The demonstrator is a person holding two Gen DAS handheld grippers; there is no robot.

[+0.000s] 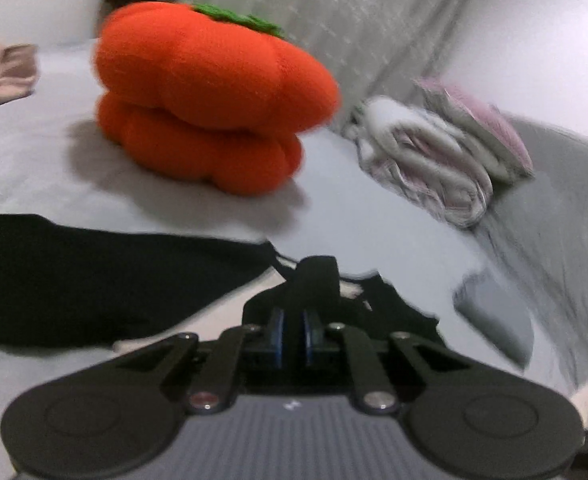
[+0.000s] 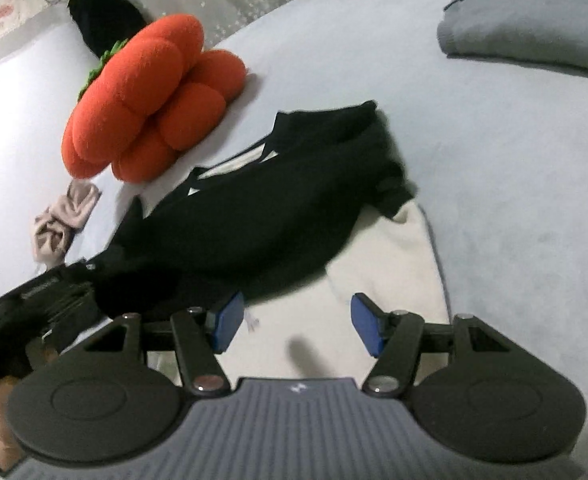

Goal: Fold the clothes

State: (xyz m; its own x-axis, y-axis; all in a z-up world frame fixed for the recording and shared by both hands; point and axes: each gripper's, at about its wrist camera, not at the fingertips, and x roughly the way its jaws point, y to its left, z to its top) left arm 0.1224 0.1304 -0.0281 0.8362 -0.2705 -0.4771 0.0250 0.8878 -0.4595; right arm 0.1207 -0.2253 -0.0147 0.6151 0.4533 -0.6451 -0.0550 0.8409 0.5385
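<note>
A black garment (image 2: 254,208) lies crumpled across a cream garment (image 2: 390,264) on the pale bed sheet (image 2: 514,200). In the left wrist view my left gripper (image 1: 293,332) is shut on a fold of the black garment (image 1: 74,280), and a tuft of the fabric sticks up between the blue pads. The right wrist view shows that gripper (image 2: 86,276) at the garment's left end. My right gripper (image 2: 299,326) stands open over the cream cloth, near the black garment's lower edge, with nothing gripped between its blue pads (image 2: 230,322).
An orange pumpkin plush (image 2: 146,108) sits just beyond the garment. A folded grey garment (image 2: 522,24) lies at the far right, a small beige cloth (image 2: 62,220) to the left. A folded pink-and-white bundle (image 1: 434,160) rests by the curtain (image 1: 354,20).
</note>
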